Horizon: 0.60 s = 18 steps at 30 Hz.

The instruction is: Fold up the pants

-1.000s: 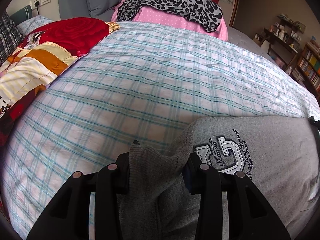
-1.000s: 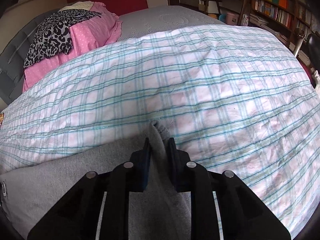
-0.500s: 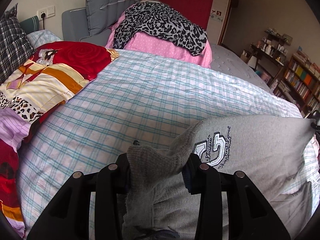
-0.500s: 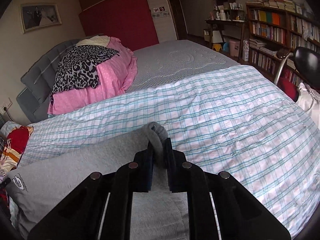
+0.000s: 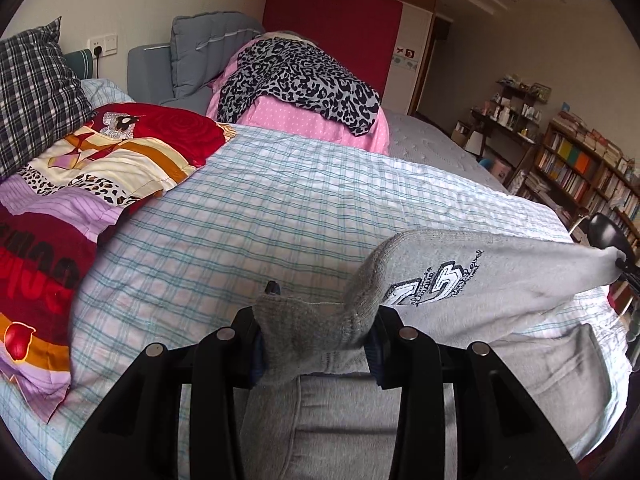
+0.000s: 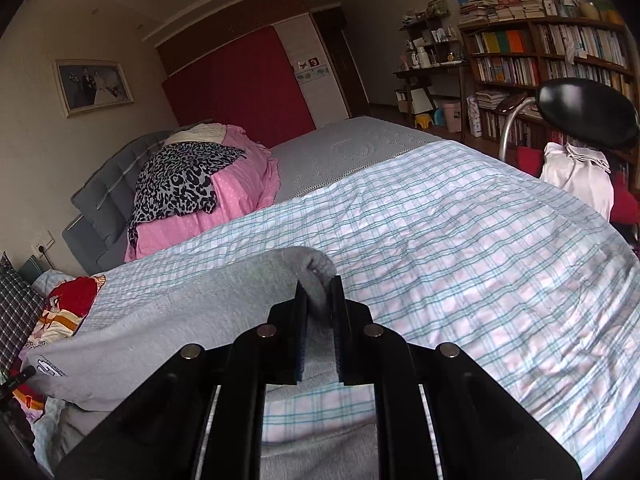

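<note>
Grey pants (image 5: 472,304) held up over the checked bed (image 5: 280,216), stretched between the left gripper (image 5: 316,336) and right gripper (image 6: 318,300) — each clamped on a bunched end of the top edge. The knit looks soft, light and limp, so it sags between holds and is best taken at edges or corners. The left view alone shows the printed logo (image 5: 432,280) face-on — the right view alone shows the chair (image 6: 584,112).

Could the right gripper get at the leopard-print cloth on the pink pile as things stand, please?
Probably not. The right gripper is shut on the grey pants, which the left gripper also holds. The leopard-print cloth lies far across the checked bedspread. The way is open, but the jaws are occupied.
</note>
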Available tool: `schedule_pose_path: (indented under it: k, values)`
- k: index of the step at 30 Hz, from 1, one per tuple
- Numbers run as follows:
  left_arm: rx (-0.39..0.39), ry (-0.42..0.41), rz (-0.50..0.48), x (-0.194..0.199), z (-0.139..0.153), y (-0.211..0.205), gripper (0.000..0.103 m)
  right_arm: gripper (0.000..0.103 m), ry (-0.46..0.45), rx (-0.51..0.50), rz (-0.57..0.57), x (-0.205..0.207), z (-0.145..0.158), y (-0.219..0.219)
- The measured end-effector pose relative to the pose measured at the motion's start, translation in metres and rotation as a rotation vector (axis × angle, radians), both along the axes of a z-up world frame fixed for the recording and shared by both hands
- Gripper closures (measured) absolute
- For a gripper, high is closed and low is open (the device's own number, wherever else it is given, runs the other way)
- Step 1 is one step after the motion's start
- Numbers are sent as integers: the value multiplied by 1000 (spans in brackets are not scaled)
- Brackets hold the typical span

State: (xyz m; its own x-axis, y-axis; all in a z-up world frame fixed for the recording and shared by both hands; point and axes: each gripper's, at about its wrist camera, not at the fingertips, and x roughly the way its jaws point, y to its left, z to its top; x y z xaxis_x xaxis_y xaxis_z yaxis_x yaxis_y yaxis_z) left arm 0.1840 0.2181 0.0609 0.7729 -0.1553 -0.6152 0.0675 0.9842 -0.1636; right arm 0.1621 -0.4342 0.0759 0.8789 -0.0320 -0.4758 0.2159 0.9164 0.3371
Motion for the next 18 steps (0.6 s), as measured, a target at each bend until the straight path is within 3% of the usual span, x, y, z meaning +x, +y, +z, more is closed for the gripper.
schedule_pose_path:
  k: [6, 18]
  values:
    - [4, -38, -39, -46, -4, -3, 64, 93, -40, 8, -16, -71, -6, 9]
    - [60, -51, -72, -109, -39, -4, 64, 94, -28, 55, -87, -172, -53, 19]
